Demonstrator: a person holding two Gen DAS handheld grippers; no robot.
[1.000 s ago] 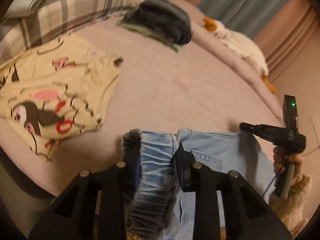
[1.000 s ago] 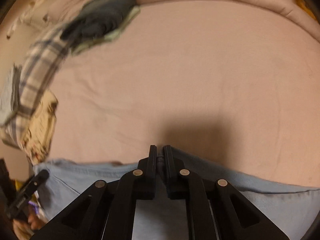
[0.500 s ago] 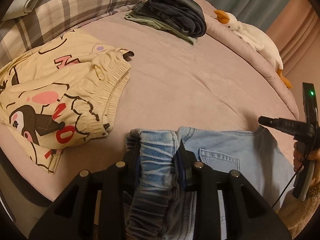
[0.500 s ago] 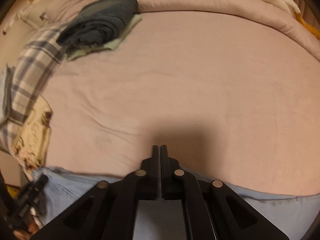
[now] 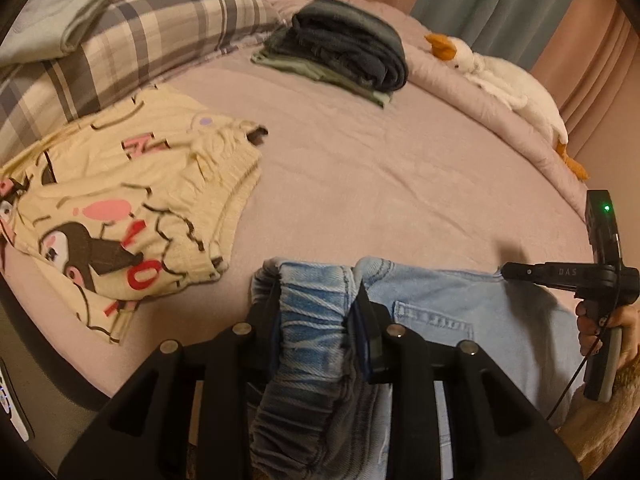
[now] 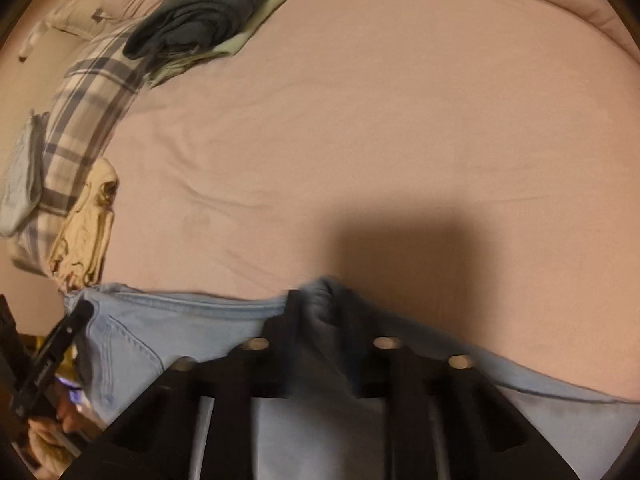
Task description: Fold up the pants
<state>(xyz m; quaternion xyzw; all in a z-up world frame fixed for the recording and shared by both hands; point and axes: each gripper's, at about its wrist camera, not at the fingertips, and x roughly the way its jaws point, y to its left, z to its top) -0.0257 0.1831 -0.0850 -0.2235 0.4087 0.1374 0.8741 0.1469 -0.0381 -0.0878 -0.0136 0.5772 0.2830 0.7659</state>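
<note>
In my left wrist view, the left hand-held gripper [image 5: 316, 304] pinches the bunched elastic waistband of the light blue denim pants [image 5: 432, 312], lying on the pink bed [image 5: 360, 168] at 6 o'clock. In my right wrist view, the right hand-held gripper [image 6: 326, 312] is parted around a raised fold of that denim at 6 o'clock.

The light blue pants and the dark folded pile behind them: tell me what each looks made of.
Light blue pants: denim, apparently; faded wash, visible weave, stitched patch pocket, gathered elastic waistband between the left gripper fingers. Matte.

Dark folded pile: thick dark grey-blue cloth, possibly denim or heavy cotton; too blurred to tell. It rests on a thinner pale green garment, seemingly soft knit.
</note>
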